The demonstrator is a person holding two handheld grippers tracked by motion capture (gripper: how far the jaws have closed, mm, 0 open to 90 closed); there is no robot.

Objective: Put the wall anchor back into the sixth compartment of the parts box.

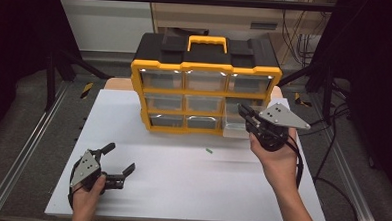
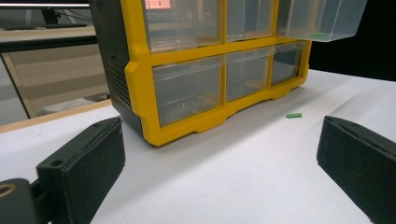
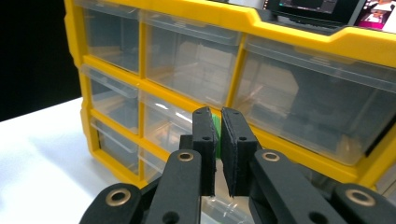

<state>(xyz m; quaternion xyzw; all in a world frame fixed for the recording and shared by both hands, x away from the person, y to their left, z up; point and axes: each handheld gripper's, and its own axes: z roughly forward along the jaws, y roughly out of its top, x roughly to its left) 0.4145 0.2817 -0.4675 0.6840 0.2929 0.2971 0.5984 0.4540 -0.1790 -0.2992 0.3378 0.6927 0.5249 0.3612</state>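
1. Your right gripper point(image 3: 217, 154) is pinched shut on a small green plastic piece point(image 3: 216, 125), poised over the pulled-out clear plastic drawer point(image 1: 233, 123) for dropping.
2. Your left gripper point(image 1: 118, 159) rests open and empty, clear of the yellow-and-black drawer organiser point(image 1: 205, 86).

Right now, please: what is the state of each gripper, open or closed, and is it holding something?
Left gripper: open, holding nothing, low over the white table.
Right gripper: closed on a small green piece, in front of the yellow drawer organizer.
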